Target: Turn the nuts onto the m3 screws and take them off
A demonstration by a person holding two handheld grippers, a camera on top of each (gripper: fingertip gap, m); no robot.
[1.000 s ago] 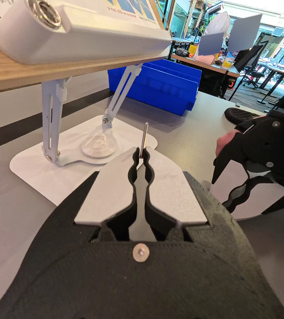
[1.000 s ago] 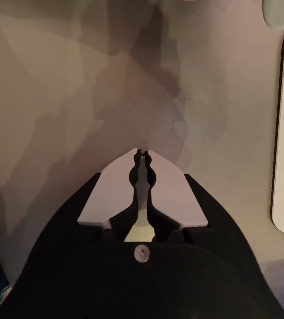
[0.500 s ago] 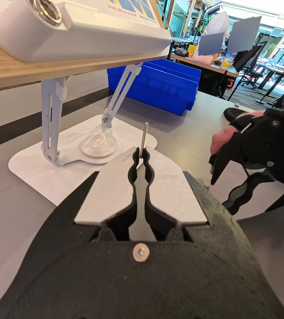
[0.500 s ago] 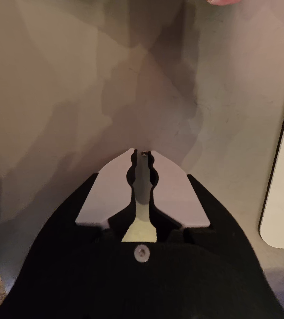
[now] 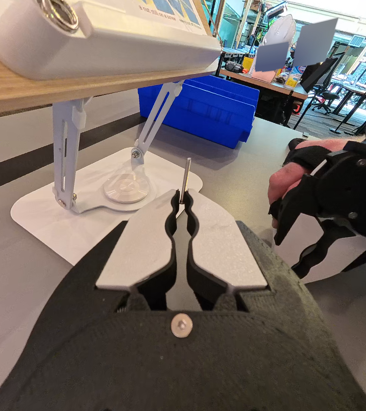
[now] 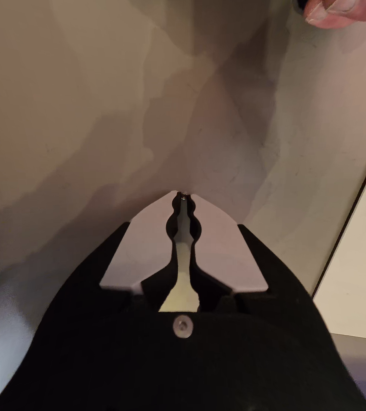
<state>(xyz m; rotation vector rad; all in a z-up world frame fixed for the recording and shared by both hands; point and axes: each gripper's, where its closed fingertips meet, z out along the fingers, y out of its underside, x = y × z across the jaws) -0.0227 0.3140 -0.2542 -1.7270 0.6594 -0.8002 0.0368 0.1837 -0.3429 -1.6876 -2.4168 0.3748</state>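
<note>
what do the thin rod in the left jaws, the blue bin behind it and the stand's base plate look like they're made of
Thin silver rod: likely steel, bright, shiny, faintly ridged like threading. Blue rectangular bin: likely moulded plastic, uniform saturated colour, ribbed walls, soft sheen. White flat base plate: probably painted metal, thin, smooth, rounded corners; plastic is possible.

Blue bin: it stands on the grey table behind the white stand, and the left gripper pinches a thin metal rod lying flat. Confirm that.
Wrong on the rod. The left wrist view shows the thin metal rod upright in the left gripper. The blue bin does stand behind the white stand.
</note>
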